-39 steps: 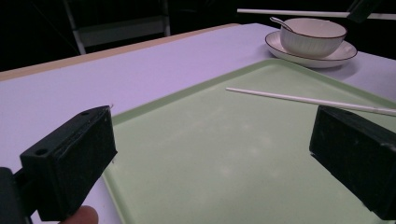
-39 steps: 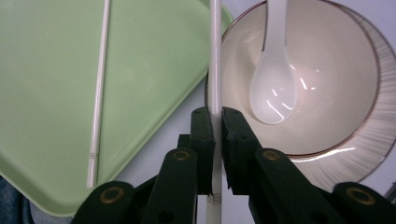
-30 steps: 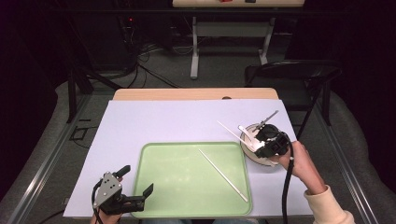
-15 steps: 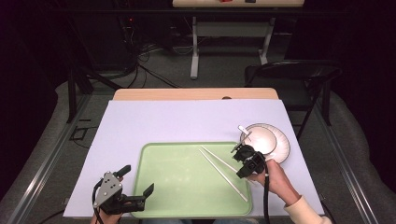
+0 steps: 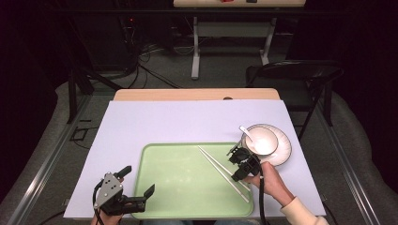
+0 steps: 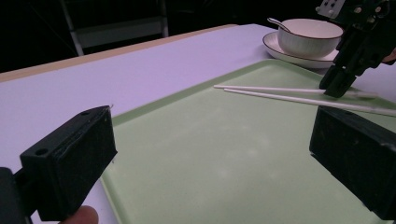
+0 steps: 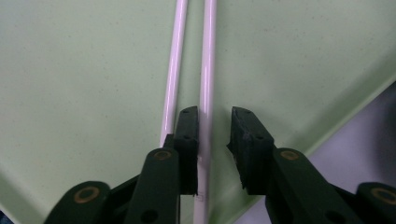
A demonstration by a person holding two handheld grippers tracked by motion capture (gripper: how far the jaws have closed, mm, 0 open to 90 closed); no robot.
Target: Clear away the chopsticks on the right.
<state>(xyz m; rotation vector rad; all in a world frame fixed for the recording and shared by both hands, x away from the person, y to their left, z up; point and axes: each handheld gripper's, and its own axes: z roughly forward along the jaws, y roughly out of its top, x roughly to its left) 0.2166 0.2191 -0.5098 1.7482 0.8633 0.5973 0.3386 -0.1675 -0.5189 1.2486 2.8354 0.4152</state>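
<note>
Now, high view: right tool [image 5: 238, 165] low over the right part of the tray [image 5: 164, 206], lower middle of the frame, at the chopsticks [image 5: 220, 169], which lie slantwise on the green. Bowl [image 5: 263, 140] with spoon [image 5: 246, 131] on a plate [image 5: 284, 152] just right of the tray, on the counter [image 5: 155, 122]. Left tool [image 5: 123, 196] at lower left, by the tray's near corner, gaping and gripping nothing.

Left gripper view: wide black jaws at the bottom corners, nothing between; chopsticks [image 6: 289, 95] flat on the tray at right, right tool [image 6: 337, 84] tipped down onto them, bowl [image 6: 310, 37] behind at upper right.

Right gripper view: jaws just been opening, parted a little. One chopstick [image 7: 206, 70] in the gap, not yet pinched; the other [image 7: 173, 74] outside the left jaw. Likely step: picking up the pair. Better to widen first, shift left to straddle both sticks, press tips down to the tray, then squeeze slowly. Risk otherwise: one stick lifted, the other rolling off.
</note>
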